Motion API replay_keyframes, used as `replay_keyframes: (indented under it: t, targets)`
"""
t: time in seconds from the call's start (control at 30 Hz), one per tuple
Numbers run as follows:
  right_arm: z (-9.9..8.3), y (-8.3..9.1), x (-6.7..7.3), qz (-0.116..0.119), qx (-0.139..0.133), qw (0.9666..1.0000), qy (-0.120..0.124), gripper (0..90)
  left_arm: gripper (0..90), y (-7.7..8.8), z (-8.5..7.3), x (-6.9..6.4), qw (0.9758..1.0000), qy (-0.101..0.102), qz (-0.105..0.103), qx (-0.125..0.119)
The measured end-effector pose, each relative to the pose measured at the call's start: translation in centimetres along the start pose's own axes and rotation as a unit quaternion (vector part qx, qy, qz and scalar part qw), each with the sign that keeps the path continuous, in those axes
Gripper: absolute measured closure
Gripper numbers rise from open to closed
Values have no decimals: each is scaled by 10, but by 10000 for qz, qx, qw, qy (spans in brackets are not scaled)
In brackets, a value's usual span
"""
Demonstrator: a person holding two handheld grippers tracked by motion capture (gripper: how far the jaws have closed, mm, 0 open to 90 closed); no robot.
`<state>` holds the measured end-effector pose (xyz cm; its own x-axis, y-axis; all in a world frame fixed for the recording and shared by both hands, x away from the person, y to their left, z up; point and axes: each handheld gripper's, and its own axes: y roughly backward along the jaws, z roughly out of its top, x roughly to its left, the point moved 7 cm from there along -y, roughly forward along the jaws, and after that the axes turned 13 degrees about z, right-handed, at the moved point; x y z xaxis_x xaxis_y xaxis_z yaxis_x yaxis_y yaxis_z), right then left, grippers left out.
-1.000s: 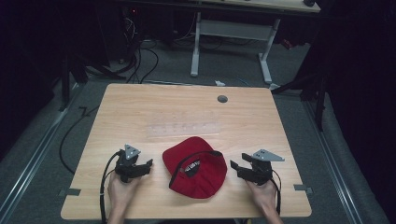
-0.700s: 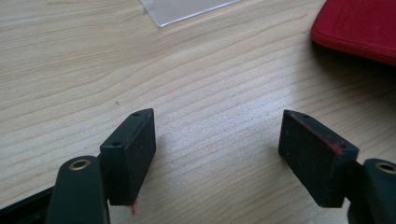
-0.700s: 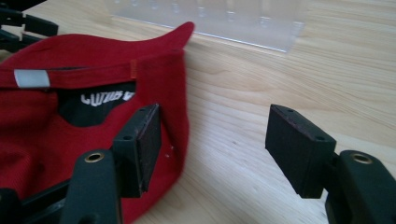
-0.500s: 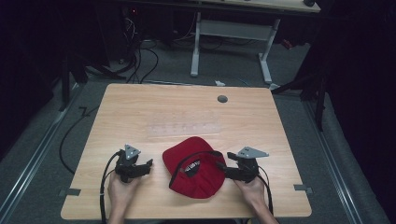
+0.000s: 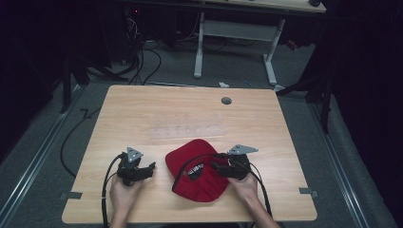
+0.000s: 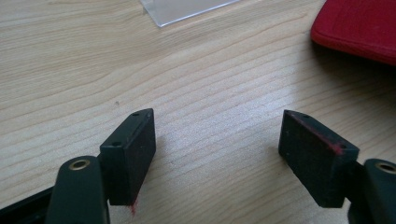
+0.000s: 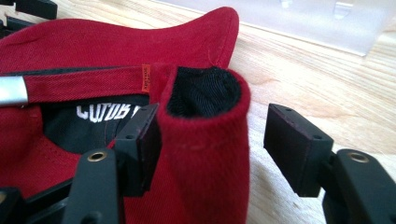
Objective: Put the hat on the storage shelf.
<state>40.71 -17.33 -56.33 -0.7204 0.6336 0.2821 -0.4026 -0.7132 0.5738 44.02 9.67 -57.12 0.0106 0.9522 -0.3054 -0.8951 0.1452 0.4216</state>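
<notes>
A red cap (image 5: 197,175) lies upside down near the front of the wooden table (image 5: 157,109), its black lining and white lettering (image 7: 105,112) facing up. My right gripper (image 5: 215,167) reaches in from the right. Its jaws straddle a raised fold of the cap's rim (image 7: 205,135); the left pad touches the cloth and the right pad stands clear. These jaws have just been closing a little and are open. My left gripper (image 5: 151,167) rests left of the cap, open over bare wood (image 6: 217,121). The cap's edge (image 6: 355,28) shows beyond it.
A clear plastic strip (image 5: 187,130) lies flat on the table just behind the cap. A round grey grommet (image 5: 226,100) sits near the far edge. Beyond the table stand a white-legged desk (image 5: 237,31) and floor cables (image 5: 142,57).
My right gripper has moved left from beside the cap to its rim, so the fold now sits between its jaws. The left gripper and the cap have stayed where they were.
</notes>
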Motion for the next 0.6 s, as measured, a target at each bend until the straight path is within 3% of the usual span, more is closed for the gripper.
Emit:
replay_keyframes:
  t: [0.2, 0.37, 0.43, 0.6]
  targets:
    - [3, -9, 0, -64, 148, 9998, 69, 383, 275, 0, 0, 0, 10000, 0, -2, 1]
    - [2, -13, 0, 68, 224, 9997, -63, 430, 275, 0, 0, 0, 10000, 2, -4, 1]
    - [1, -15, 0, 95, 262, 9996, -81, 474, 275, 0, 0, 0, 10000, 1, -4, 2]
    - [0, -16, 4, 80, 309, 9993, 186, 637, 275, 0, 0, 0, 10000, 1, -3, 1]
